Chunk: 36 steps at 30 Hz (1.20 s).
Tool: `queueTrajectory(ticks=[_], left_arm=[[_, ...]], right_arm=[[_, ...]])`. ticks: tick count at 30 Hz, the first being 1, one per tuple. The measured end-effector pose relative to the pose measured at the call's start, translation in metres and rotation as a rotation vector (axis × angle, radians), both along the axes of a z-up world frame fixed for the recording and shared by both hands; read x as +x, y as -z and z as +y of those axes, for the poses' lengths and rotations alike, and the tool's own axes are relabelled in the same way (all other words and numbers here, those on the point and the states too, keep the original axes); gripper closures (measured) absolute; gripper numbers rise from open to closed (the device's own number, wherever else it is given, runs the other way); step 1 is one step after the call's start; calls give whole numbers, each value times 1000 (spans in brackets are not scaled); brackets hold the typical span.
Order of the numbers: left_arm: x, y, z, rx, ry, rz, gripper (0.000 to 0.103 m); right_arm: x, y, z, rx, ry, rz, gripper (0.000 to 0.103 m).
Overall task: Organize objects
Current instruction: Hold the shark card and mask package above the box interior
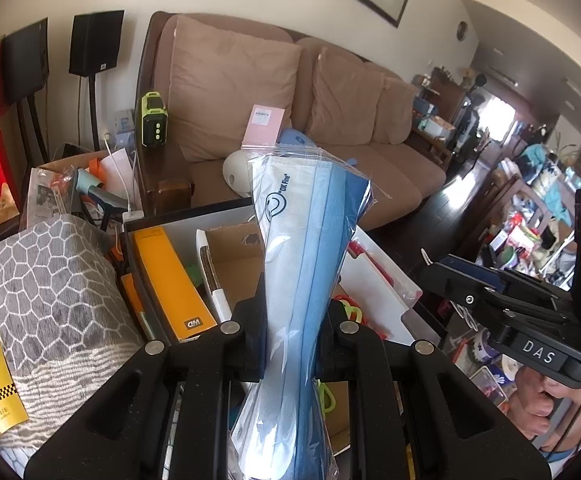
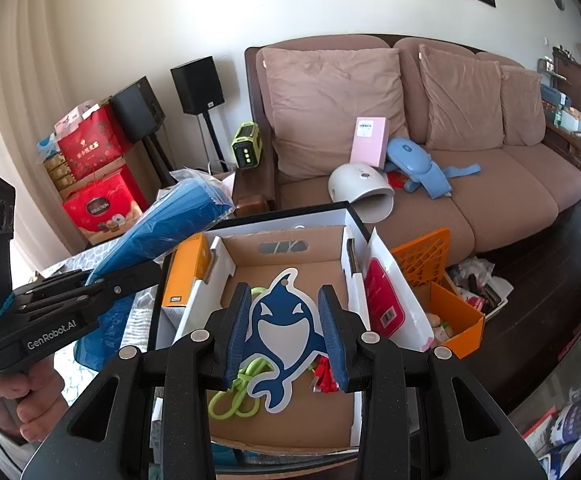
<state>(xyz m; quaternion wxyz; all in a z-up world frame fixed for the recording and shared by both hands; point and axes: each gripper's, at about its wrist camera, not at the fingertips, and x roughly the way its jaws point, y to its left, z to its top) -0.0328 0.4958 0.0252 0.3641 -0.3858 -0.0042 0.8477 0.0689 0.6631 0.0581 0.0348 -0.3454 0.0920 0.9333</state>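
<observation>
Left hand-held gripper (image 1: 290, 336): jaws nearly closed, pinching a clear bag of blue masks (image 1: 306, 240) at its waist; the bag stands up from the jaws, raised above the clutter. Below and ahead of it sits an open cardboard box (image 2: 290, 276), with an orange box (image 1: 170, 280) upright just left of it. Right hand-held gripper (image 2: 286, 336): jaws part open, nothing clamped, hovering over the box; a blue shark cutout (image 2: 286, 332) lies on the box floor between the pads as seen from above, a green cord (image 2: 238, 392) and red bits beside it, but no pad appears to touch it. Step in hand, as I judge: carrying the masks to the box. Next move calls for lowering the bag into free space and releasing, the right gripper keeping clear.
</observation>
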Motion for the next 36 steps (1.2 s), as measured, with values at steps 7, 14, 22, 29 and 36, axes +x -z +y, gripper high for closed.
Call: queueTrajectory(ticks=[7, 14, 22, 29, 36], left_arm=[[2, 0, 2, -3, 1, -7, 88], [1, 2, 1, -8, -5, -12, 88], [1, 3, 0, -9, -6, -16, 88], [2, 8, 2, -16, -3, -22, 88], [2, 10, 4, -19, -1, -25, 88]], right_arm=[[0, 1, 1, -2, -2, -8, 68], [0, 2, 1, -2, -3, -10, 68], [1, 2, -1, 0, -7, -12, 68], [0, 3, -3, 0, -8, -16, 68], [0, 4, 1, -6, -4, -17, 68]])
